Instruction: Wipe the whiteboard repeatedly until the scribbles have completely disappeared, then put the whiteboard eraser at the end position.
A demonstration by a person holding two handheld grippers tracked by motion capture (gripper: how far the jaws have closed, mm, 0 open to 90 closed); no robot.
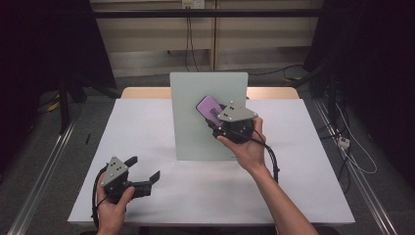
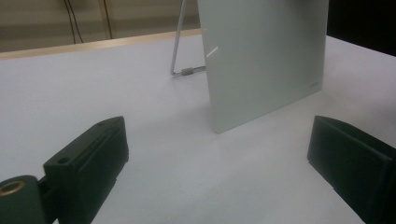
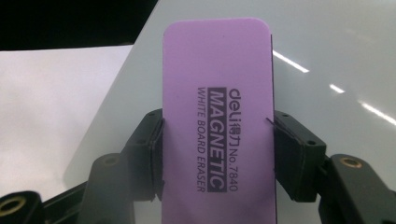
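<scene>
High view is showing the right gripper [image 1: 219, 116] clamping a purple eraser [image 1: 210, 109] between its jaws and holding it against the upright white board [image 1: 195, 132]. Low at the table's [image 1: 147, 122] near left, the left gripper [image 1: 145, 169] is resting with jaws wide apart, well apart from the eraser.

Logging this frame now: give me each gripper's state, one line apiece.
Left gripper: open, holding nothing, low over the table.
Right gripper: shut on the purple whiteboard eraser, at the standing whiteboard.
</scene>
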